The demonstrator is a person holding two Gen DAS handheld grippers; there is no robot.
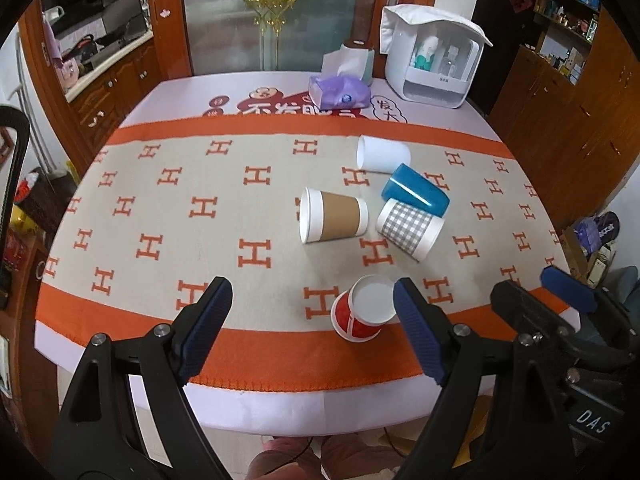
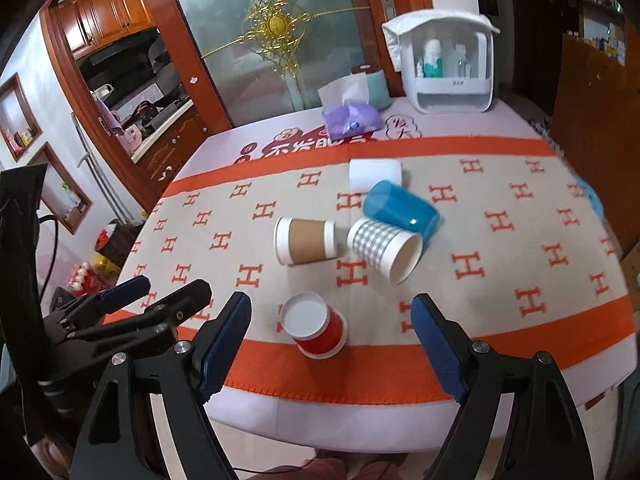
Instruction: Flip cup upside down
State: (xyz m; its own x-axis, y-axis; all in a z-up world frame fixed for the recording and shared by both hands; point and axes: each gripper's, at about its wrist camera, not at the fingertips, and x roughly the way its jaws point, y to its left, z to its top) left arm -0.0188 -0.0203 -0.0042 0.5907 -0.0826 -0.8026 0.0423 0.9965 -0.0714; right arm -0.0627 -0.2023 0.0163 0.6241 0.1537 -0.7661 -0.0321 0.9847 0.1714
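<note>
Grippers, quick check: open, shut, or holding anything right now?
Left gripper: open, holding nothing; red cup sits free between its fingers.
Right gripper: open, holding nothing.

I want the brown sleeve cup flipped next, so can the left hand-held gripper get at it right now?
Probably yes. The left hand-held gripper is open and empty, and the brown sleeve cup lies on its side with bare cloth ahead; only the red cup sits near that path.
</note>
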